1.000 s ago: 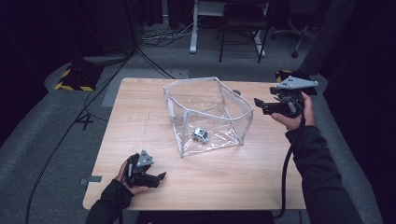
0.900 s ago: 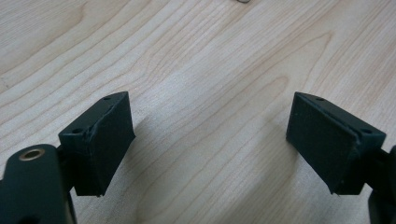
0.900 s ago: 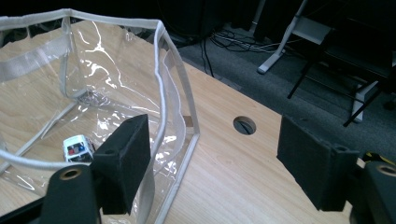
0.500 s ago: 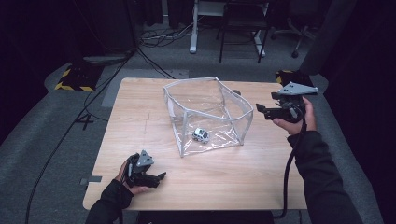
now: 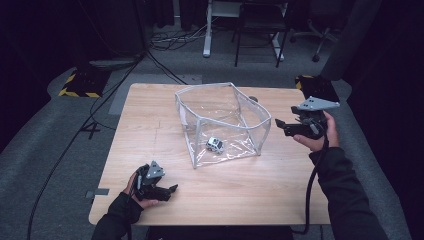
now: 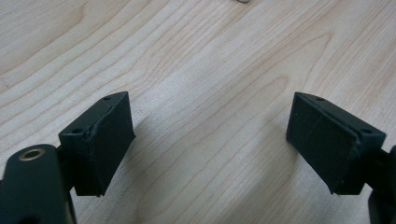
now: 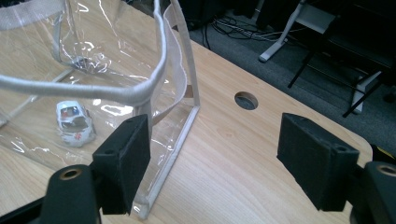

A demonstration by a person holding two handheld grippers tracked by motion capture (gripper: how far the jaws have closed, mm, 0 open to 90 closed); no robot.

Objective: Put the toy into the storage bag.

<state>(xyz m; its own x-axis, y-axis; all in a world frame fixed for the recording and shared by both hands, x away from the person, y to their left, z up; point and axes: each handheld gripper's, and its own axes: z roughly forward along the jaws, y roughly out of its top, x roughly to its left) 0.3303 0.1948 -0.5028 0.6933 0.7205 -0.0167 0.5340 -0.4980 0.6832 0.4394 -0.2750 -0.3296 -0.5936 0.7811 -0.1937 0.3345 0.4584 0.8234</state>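
**Operator:** I've got the wooden table point(image 5: 150, 125) in front of me, and on it the clear plastic bin point(image 5: 220, 117) with its white-taped rim, standing open at the top. My right gripper point(image 5: 280, 125) hangs just outside the bin's right corner, jaws spread wide with nothing between them. My left gripper point(image 5: 167, 191) sits low over the near-left part of the table, well apart from the bin, jaws also wide and empty; in the left gripper view I see bare wood between the pads.

**Observer:** And the piece you're after?

**Operator:** The small white toy car point(image 5: 215, 144), I'd judge. It lies on the bin's floor, toward the near wall, right side up. In the right gripper view the toy car point(image 7: 74, 123) shows through the clear wall, left of my left-hand pad, with the rim point(image 7: 116, 91) crossing above that pad.

**Observer:** So how would you go in?

**Operator:** I think the right gripper has to clear the rim first, then come down from above inside the walls. The soft wall could snag a jaw, so I'd keep both pads inside before lowering, straddle the car across its narrow sides, and close gently.
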